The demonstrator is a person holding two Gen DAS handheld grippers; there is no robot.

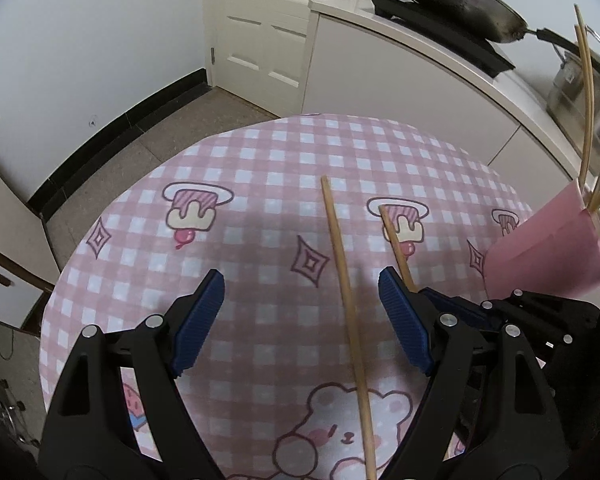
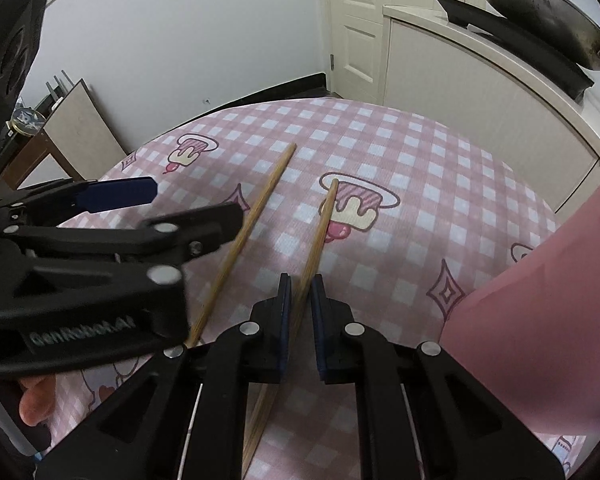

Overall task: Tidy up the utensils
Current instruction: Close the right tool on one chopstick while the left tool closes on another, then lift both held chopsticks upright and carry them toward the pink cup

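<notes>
Two wooden chopsticks lie on the pink checked tablecloth (image 1: 260,168). My left gripper (image 1: 300,312) is open and hangs over the longer-looking chopstick (image 1: 342,276), which runs between its blue pads without touching them. My right gripper (image 2: 300,300) is shut on the second chopstick (image 2: 324,224), whose far tip rests on the cloth. The right wrist view also shows the free chopstick (image 2: 256,216) and the left gripper (image 2: 196,208) above it. A pink holder (image 1: 548,248) at the right has several chopsticks (image 1: 588,120) standing in it.
A white counter (image 1: 420,64) runs behind the table, with a dark wok (image 1: 460,0) on a black stove and a steel pot (image 1: 576,84). The pink holder (image 2: 540,300) stands close to my right gripper. A person's hand (image 2: 36,400) shows at the lower left.
</notes>
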